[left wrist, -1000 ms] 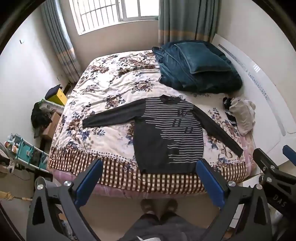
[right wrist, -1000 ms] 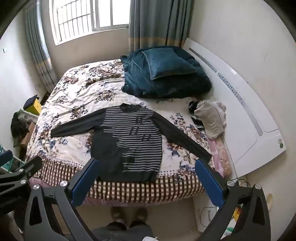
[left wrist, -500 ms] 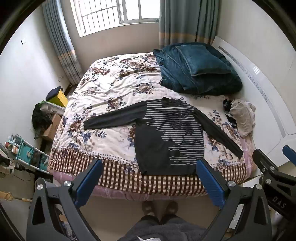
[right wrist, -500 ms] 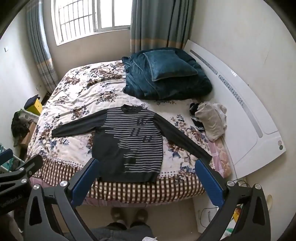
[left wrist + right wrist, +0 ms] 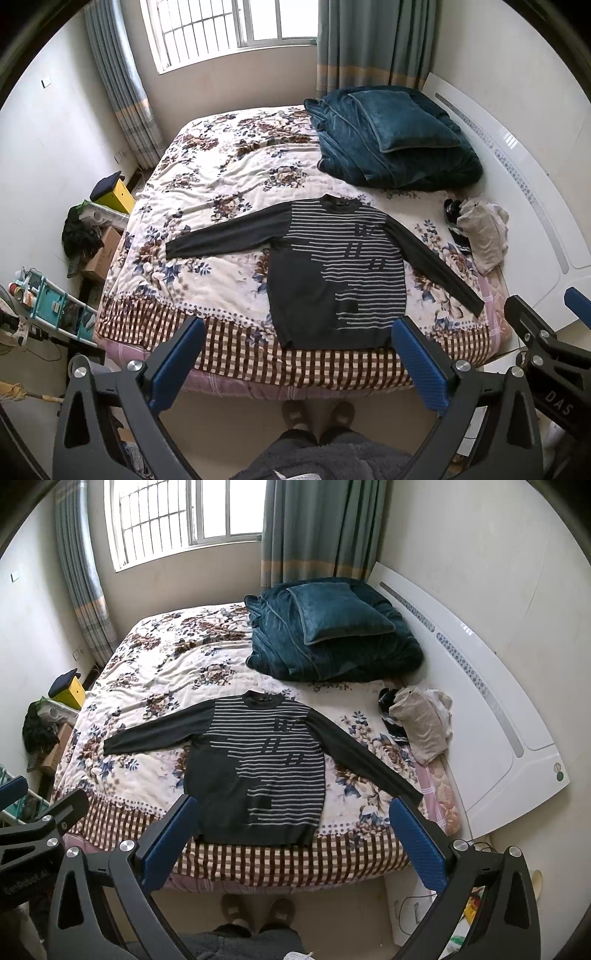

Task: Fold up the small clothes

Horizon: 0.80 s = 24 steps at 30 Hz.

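Note:
A dark long-sleeved sweater with grey stripes [image 5: 332, 273] lies flat on the flowered bed cover [image 5: 207, 206], front up, both sleeves spread out, its hem near the bed's front edge. It also shows in the right wrist view [image 5: 258, 771]. My left gripper [image 5: 295, 362] is open and empty, held high above the floor in front of the bed. My right gripper [image 5: 291, 842] is open and empty too, beside the left one. Neither touches the sweater.
A teal blanket with a pillow [image 5: 391, 136] lies at the bed's far right. A small heap of crumpled clothes [image 5: 480, 236] sits at the right edge by the white headboard [image 5: 532, 177]. Boxes and a rack [image 5: 55, 302] stand left of the bed. The person's feet [image 5: 317, 413] are below.
Both grippers have risen and tilted slightly, so the bed and sweater sit a little lower in view. The sweater has not moved. Both grippers stay open.

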Tool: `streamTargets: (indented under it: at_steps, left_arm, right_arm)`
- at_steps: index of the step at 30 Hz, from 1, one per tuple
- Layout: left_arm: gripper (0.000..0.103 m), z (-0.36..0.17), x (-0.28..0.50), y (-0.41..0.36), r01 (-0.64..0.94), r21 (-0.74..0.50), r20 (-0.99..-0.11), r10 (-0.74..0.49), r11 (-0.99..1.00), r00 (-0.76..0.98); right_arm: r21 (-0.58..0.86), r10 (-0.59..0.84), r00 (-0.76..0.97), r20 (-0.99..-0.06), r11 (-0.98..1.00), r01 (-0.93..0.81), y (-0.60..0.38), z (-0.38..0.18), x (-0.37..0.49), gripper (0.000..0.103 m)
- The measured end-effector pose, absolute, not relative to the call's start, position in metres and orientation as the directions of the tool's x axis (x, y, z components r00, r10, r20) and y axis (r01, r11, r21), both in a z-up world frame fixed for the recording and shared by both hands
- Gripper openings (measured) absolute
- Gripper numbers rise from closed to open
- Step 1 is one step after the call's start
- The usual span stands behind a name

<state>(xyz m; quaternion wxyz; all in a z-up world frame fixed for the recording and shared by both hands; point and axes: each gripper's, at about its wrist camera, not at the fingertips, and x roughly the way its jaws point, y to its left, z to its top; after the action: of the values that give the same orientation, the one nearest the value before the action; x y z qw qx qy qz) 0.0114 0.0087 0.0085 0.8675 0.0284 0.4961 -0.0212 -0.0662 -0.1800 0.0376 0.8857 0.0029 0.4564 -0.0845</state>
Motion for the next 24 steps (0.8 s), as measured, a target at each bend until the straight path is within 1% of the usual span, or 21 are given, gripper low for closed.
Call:
streamTargets:
  at_steps: [16, 19, 24]
  left_arm:
    - [0.103, 0.011, 0.014, 0.011, 0.055, 0.027, -0.854, -0.005, 0.998, 0.519]
    - [0.103, 0.011, 0.014, 0.010, 0.054, 0.028, -0.854, -0.005, 0.998, 0.520]
    - [0.103, 0.011, 0.014, 0.011, 0.055, 0.028, -0.854, -0.004, 0.998, 0.520]
  right_arm:
    - [-0.072, -0.140, 0.581, -0.801, 0.988, 0.139, -0.176, 0.043, -0.068, 0.103]
    - [-0.071, -0.137, 0.583, -0.801, 0.988, 0.134, -0.179, 0.056, -0.059, 0.103]
    - [-0.072, -0.138, 0.582, -0.801, 0.988, 0.135, -0.179, 0.055, -0.059, 0.103]
